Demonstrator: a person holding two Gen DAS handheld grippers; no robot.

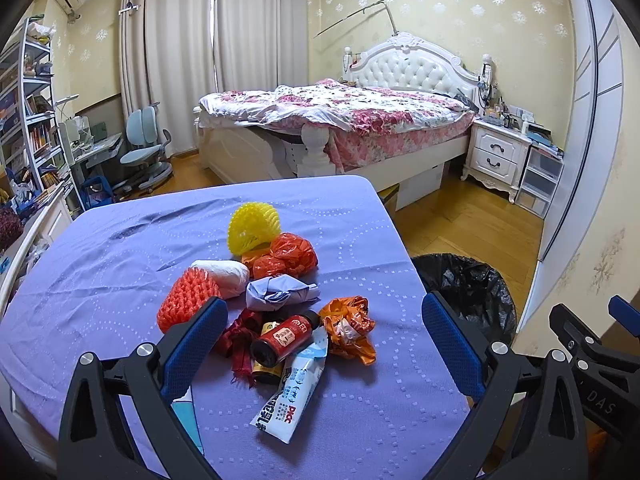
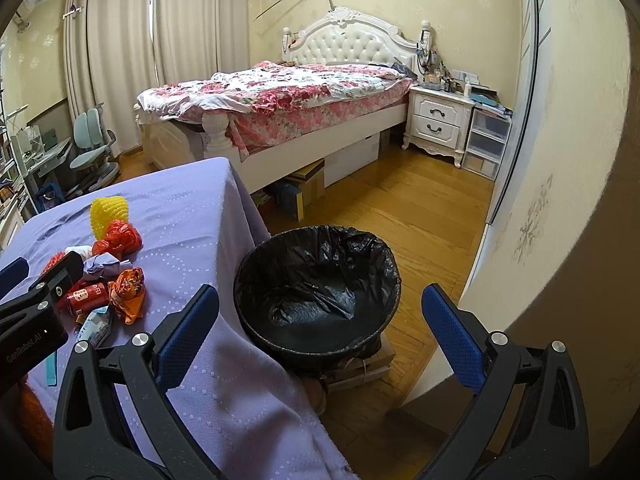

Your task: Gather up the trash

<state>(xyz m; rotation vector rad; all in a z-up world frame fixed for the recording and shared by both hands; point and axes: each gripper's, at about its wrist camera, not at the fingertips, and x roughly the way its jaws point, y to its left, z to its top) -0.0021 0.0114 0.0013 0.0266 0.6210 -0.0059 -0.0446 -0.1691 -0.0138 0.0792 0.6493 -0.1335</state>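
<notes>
A pile of trash lies on the purple-clothed table (image 1: 100, 280): a yellow foam net (image 1: 252, 226), a red-orange plastic bag (image 1: 288, 258), a white wad (image 1: 224, 276), an orange foam net (image 1: 186, 298), a crumpled purple wrapper (image 1: 280, 294), a dark red bottle (image 1: 284, 338), an orange wrapper (image 1: 350, 328) and a white tube (image 1: 292, 396). My left gripper (image 1: 324, 344) is open, hovering over the near side of the pile. My right gripper (image 2: 320, 336) is open and empty, above the black-lined trash bin (image 2: 316, 280) beside the table.
A bed (image 1: 340, 120) with a floral quilt stands behind the table. A white nightstand (image 1: 496, 156) and plastic drawers stand at the right wall. A chair (image 1: 146, 148), desk and bookshelf (image 1: 28, 120) stand at the left. The table's right edge is next to the bin.
</notes>
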